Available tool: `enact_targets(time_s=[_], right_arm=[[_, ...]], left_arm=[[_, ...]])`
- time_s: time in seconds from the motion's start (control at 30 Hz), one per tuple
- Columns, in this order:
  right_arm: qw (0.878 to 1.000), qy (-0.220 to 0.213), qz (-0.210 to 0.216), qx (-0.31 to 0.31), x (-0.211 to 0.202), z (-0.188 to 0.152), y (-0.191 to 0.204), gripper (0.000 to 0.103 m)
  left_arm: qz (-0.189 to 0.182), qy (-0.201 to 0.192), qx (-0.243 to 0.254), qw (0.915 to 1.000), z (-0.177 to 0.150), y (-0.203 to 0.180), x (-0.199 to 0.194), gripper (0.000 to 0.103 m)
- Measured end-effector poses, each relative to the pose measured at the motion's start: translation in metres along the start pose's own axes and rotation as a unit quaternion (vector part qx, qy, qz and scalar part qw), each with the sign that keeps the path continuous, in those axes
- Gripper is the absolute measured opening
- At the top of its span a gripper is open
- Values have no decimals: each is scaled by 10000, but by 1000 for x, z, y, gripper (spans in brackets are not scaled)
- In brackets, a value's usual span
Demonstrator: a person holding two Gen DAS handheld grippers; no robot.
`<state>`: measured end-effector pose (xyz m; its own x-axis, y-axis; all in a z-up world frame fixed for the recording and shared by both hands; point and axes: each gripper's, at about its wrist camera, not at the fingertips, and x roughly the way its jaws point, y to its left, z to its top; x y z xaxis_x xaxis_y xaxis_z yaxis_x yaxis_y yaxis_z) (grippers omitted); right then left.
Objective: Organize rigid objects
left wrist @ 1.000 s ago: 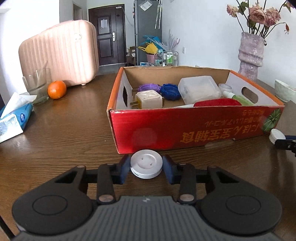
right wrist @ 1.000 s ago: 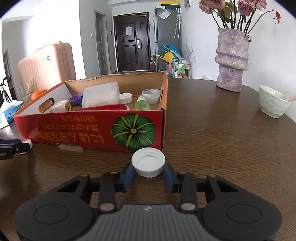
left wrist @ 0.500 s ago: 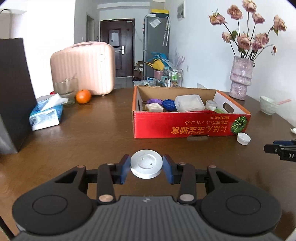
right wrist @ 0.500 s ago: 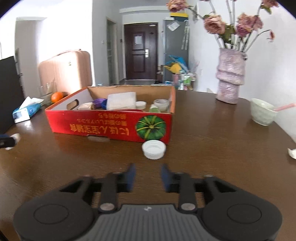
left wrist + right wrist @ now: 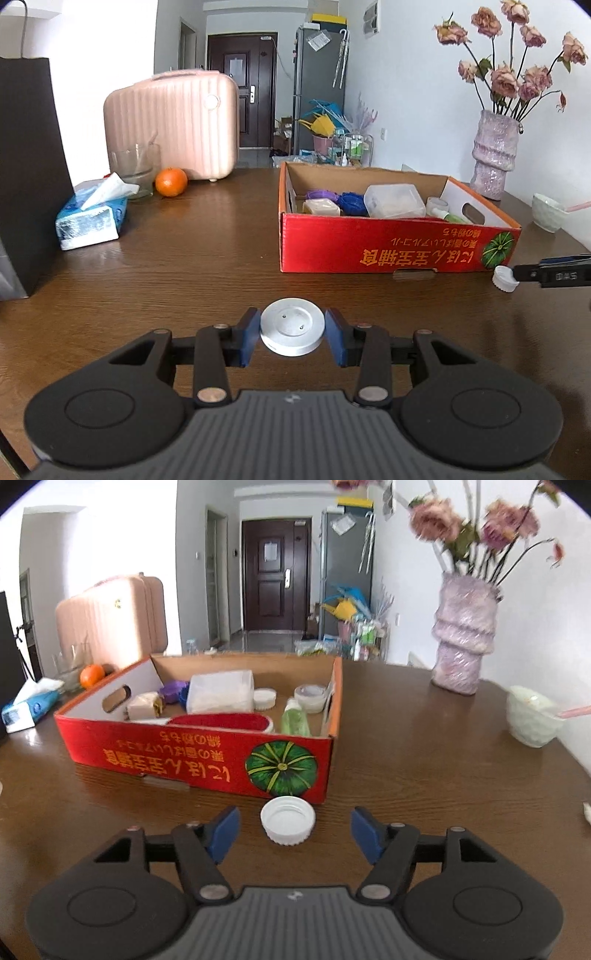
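My left gripper (image 5: 291,338) is shut on a round white disc (image 5: 292,331) and holds it above the table, well back from the red cardboard box (image 5: 388,249). My right gripper (image 5: 293,832) is open, its blue pads on either side of a white ribbed bottle cap (image 5: 287,819) that lies open side up on the table against the box front (image 5: 184,751). The cap (image 5: 504,278) and a right fingertip (image 5: 554,275) also show in the left wrist view. The box holds a clear plastic container (image 5: 220,691), a green bottle (image 5: 294,720), lids and other small items.
A tissue pack (image 5: 92,218), a glass (image 5: 136,170), an orange (image 5: 170,181) and a pink suitcase (image 5: 173,123) stand at the far left. A black bag (image 5: 26,173) stands at the left edge. A vase of flowers (image 5: 463,642) and a pale green bowl (image 5: 532,720) are at the right.
The right gripper let go of the white cap, drew back, then opened wide and came up around it. The left gripper pulled back from the box, still holding the disc.
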<state>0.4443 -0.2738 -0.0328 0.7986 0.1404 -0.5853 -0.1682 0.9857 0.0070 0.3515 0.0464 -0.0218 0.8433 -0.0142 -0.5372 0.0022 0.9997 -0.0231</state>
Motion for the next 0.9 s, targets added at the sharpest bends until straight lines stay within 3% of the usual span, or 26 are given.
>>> enact_targets(time_s=[0.17, 0.2, 0.23, 0.43, 0.67, 0.9], right_arm=[[9993, 334, -91, -167, 41, 2, 9, 62], [9992, 362, -105, -127, 46, 3, 8, 58], [9992, 381, -111, -72, 48, 3, 7, 39], [9996, 286, 6, -49, 37, -4, 6, 39], [9996, -98, 201, -144, -28, -13, 17, 39], [9974, -595, 340, -241, -124, -41, 38, 39]], left_arm=[[-23, 110, 42, 9999, -2, 0, 20, 39], [-14, 98, 74, 9999, -3, -1, 22, 39], [13, 87, 103, 9999, -4, -2, 23, 39], [-14, 35, 59, 10000, -4, -1, 12, 39], [59, -92, -150, 9998, -12, 11, -36, 39], [33, -294, -382, 9988, -34, 17, -99, 39]])
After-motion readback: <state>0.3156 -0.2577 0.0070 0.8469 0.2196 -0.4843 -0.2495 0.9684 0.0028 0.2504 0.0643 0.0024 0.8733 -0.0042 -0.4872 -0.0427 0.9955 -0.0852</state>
